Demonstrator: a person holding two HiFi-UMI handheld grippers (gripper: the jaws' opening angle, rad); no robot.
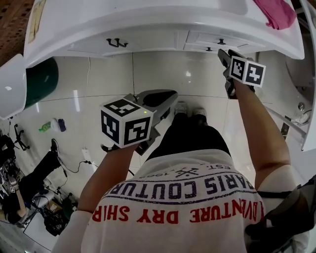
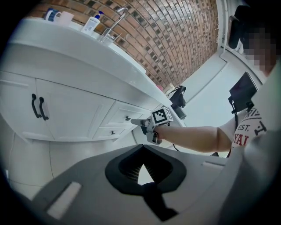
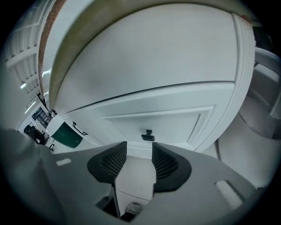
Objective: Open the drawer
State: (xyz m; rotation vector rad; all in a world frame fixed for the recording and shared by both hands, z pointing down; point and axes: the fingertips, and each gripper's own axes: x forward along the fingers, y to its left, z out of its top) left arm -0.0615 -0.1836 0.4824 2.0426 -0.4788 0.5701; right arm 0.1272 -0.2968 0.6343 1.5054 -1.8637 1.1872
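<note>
The white vanity has a small drawer (image 3: 175, 123) with a black knob (image 3: 148, 135). In the right gripper view that knob sits just past my jaw tips and centred between them. My right gripper (image 3: 139, 154) is open, with nothing between its ribbed pads (image 3: 164, 163). From the head view the right gripper (image 1: 223, 55) is up against the drawer knob (image 1: 221, 42) under the counter edge. The left gripper view shows the right gripper (image 2: 135, 122) pointing at the upper knob (image 2: 127, 118). My left gripper (image 1: 160, 96) hangs back over the floor, its tips (image 2: 142, 149) together and nothing held.
Left of the drawers are cabinet doors with two black handles (image 1: 116, 43). A second knob (image 1: 208, 49) marks the drawer beside it. A pink cloth (image 1: 279, 12) lies on the counter, which also carries a faucet (image 2: 115, 19) and soap bottle (image 2: 92, 22). A green bin (image 1: 42, 76) and cables (image 1: 74, 165) are on the floor at left.
</note>
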